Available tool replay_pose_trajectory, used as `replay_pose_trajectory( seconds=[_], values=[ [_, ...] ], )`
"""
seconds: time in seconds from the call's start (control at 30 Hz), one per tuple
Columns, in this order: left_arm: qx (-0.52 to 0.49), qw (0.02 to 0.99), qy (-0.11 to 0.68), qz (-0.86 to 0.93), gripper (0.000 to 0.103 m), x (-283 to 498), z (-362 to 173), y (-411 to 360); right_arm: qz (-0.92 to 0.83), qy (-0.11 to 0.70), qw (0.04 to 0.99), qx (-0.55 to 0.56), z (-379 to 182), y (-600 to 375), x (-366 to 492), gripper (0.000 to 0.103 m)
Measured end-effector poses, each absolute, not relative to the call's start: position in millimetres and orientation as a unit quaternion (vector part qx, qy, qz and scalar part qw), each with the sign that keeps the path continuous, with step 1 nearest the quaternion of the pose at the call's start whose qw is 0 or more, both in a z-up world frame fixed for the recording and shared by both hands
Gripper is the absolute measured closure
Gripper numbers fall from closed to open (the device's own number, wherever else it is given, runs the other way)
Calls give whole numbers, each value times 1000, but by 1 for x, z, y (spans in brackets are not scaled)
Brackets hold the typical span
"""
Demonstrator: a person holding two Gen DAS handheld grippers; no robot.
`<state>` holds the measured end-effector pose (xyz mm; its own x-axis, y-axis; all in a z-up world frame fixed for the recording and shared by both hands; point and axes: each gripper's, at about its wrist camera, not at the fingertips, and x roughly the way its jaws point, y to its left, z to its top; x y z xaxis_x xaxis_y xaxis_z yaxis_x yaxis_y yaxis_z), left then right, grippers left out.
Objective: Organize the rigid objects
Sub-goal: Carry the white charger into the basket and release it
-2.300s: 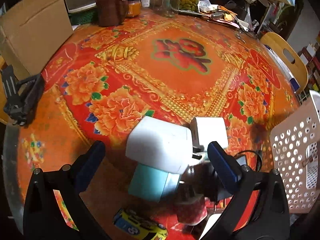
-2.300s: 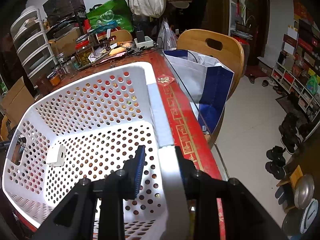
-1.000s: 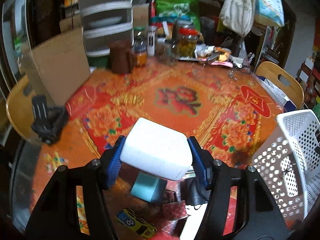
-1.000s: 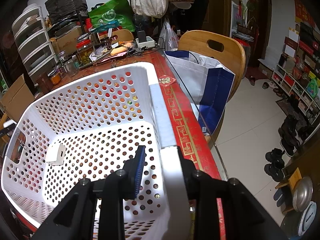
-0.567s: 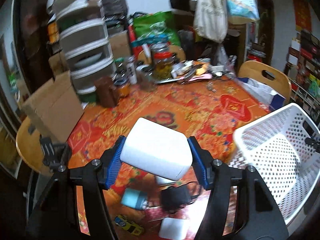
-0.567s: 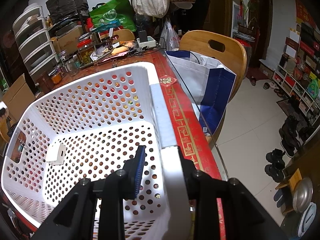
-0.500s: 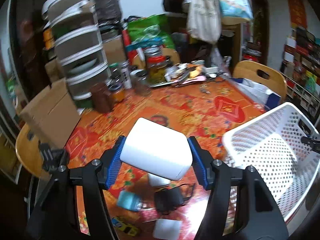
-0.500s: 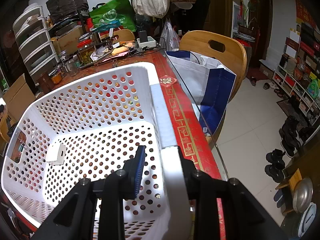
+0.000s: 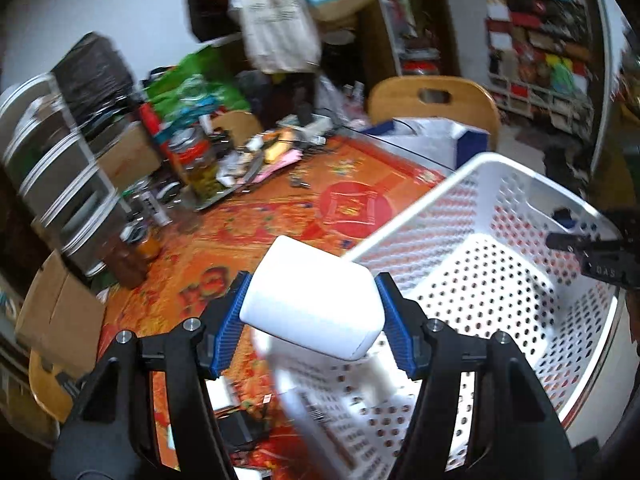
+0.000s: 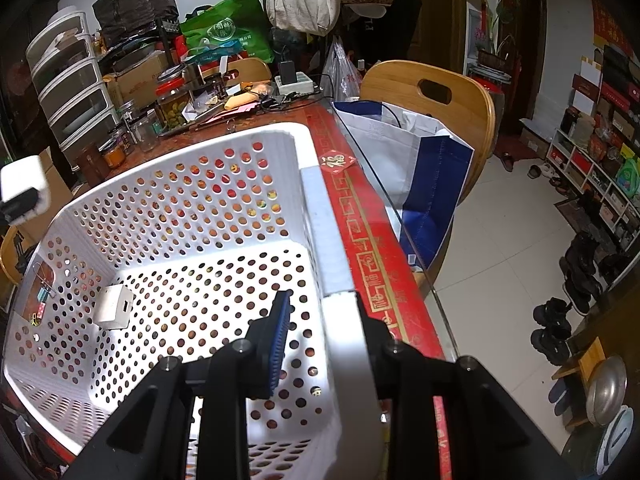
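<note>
Left gripper (image 9: pixel 311 320) pinches the rounded white plastic box (image 9: pixel 314 304), now above the near rim of the white perforated plastic basket (image 9: pixel 516 280); a second ago it hung over the red floral tablecloth (image 9: pixel 256 224); right gripper (image 10: pixel 320 340) clamps the basket wall, likely steadying it; small white adapter (image 10: pixel 113 306) already inside.

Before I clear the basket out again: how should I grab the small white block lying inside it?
Take the small white block across its two flat side faces, coming straight down from above. It lies flat and alone on the white basket floor near one wall, which blocks a sideways approach.
</note>
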<state>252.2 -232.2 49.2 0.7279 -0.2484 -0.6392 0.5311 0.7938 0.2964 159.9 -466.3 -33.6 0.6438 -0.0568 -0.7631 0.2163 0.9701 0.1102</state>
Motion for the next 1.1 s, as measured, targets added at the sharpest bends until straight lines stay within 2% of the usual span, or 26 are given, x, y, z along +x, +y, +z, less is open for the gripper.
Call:
replay_pose_trajectory(
  seconds=[0.2, 0.47, 0.7, 0.8, 0.9, 0.97, 1.1],
  values=[
    [296, 862, 332, -243, 43, 250, 27, -284, -75, 416, 901, 93, -34, -466, 160, 76],
    [390, 776, 428, -250, 43, 261, -34, -333, -71, 416, 901, 96, -35, -465, 160, 76],
    [383, 750, 470, -264, 43, 273, -52, -337, -67, 417, 901, 96, -35, -466, 160, 76],
    [354, 799, 420, -245, 36, 275, -29, -324, -68, 418, 901, 96, -35, -466, 160, 76],
    [263, 852, 380, -245, 30, 274, 17, -283, -70, 419, 900, 94, -35, -466, 160, 76],
    [206, 883, 351, -236, 1, 269, 48, -237, -71, 419, 900, 94, -34, -466, 160, 76],
    [153, 919, 321, -170, 0, 253, 69, -134, -71, 419, 901, 91, -34, -465, 160, 76]
  ],
)
